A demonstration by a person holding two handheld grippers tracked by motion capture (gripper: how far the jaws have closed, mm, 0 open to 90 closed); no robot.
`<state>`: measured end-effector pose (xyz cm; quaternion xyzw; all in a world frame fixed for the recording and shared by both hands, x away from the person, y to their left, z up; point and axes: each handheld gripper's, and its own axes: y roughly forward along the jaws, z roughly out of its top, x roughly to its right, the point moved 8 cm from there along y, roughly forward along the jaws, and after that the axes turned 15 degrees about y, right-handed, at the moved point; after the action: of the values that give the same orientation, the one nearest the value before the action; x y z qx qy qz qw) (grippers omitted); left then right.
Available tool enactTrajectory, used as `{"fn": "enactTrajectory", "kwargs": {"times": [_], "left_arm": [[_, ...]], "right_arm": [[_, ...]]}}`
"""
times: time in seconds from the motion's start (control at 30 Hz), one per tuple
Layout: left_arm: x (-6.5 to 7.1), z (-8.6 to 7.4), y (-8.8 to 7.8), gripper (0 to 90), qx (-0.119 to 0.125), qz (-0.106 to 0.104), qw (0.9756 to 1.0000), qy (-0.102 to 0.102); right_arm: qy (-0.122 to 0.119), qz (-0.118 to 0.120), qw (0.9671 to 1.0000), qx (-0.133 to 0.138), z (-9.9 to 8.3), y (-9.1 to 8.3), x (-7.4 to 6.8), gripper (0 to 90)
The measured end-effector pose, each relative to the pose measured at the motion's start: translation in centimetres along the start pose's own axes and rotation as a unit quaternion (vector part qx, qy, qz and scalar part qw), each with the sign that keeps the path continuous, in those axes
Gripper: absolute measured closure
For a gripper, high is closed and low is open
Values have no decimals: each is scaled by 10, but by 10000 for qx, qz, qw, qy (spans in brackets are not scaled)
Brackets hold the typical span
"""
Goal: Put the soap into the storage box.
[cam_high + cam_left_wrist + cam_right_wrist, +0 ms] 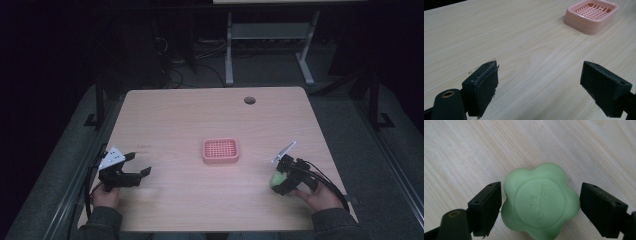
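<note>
A lit wooden table in an otherwise dark room.

The light wood table (180, 120) is the one bright thing here, its grain pale and its top marked by a round cable hole (249, 100) near the far edge. Around it lies grey carpeted floor (345, 120). Beyond, the white metal legs of another desk (229, 50) stand in the gloom, with loose cables (175, 60) tangled on the floor to their left. Dark frame posts (99, 100) flank the table on both sides.

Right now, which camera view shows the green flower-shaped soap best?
The right gripper view: the green flower-shaped soap lies large on the wooden table, embossed lettering visible, between the right gripper's open jaws. In the high view it is a small green patch.
</note>
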<state>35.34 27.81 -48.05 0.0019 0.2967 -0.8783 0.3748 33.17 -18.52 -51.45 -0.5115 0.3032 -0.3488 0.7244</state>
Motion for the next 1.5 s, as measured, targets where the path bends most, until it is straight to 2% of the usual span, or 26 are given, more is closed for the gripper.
{"fn": "enactTrajectory", "kwargs": {"times": [0.63, 1.13, 1.2, 1.37, 1.47, 1.5], "left_arm": [[0, 0, 0, 144, -7, 0, 10000, 3], [1, 0, 0, 144, -6, -17, 10000, 9], [0, 0, -1, 144, -5, -5, 10000, 8], [0, 0, -1, 144, -9, 3, 10000, 21], [0, 0, -1, 144, 1, 6, 10000, 17], [0, 0, -1, 144, 1, 6, 10000, 17]], "right_arm": [[7, -68, 9999, -120, -2, 4, -2, 243], [-24, -18, 10000, -70, -3, 3, -2, 255], [-77, -63, 10000, -5, -3, 0, -3, 257], [-27, -46, 9999, 144, 0, -9, -2, 258], [-134, 67, 9998, 128, 4, -14, -7, 259], [-205, -16, 9997, 133, 6, -14, -8, 259]]}}
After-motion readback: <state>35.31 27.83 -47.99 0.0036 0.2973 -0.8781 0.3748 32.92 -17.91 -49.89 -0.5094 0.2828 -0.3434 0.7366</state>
